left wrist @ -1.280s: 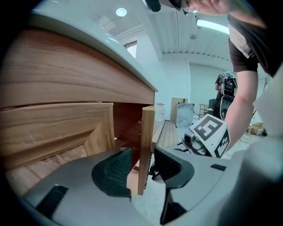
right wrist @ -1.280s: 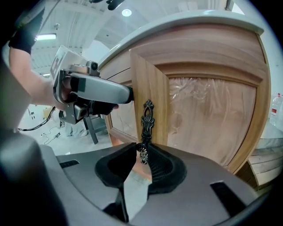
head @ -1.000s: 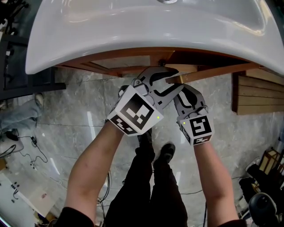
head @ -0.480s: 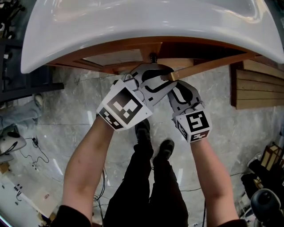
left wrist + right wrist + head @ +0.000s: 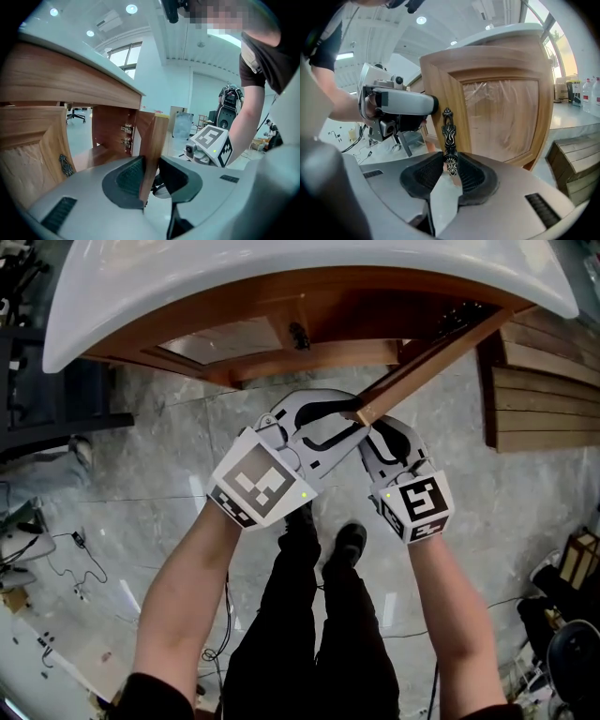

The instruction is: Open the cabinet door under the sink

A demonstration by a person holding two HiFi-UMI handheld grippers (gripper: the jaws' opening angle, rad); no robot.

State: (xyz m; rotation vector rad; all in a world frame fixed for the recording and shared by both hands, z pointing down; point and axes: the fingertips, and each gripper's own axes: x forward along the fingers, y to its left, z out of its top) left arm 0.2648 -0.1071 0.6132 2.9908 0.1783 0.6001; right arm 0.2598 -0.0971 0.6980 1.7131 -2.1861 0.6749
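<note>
Fingers [image 5: 127, 176] of the left gripper [image 5: 150, 163] clamp the free edge of the cabinet door [image 5: 153, 133], one dark ribbed pad on each face of the wood. These jaws have just eased slightly wider, yet both pads lie against the edge. Fingers [image 5: 425, 177] of the right gripper [image 5: 450, 171] hold the lower end of the door's ornate dark metal handle [image 5: 448, 133] in a narrow grip, pads touching it on both sides. These jaws too have just been opening a little, with the handle between them.

From the head view, the door hangs under the right part of the white sink [image 5: 281, 277]. It stands swung out at a slant from beneath the sink's front rim, its free edge toward the person. Both grippers meet at that edge, out in front of the sink and just beside each other. The left marker cube [image 5: 261, 486] and the right marker cube [image 5: 419, 507] face up.

Under the sink's left part a second door [image 5: 234, 338] sits closed, with its small dark pull [image 5: 298, 335] near the sink's middle. Inside the opening below the sink, two metal hinges [image 5: 125, 136] show on a wooden wall. Grey marble floor [image 5: 141, 474] spreads in front of the sink, and stacked wooden slats [image 5: 544, 409] lie to the sink's right. The person's legs [image 5: 309, 643], in dark trousers, stand in front of the sink.
</note>
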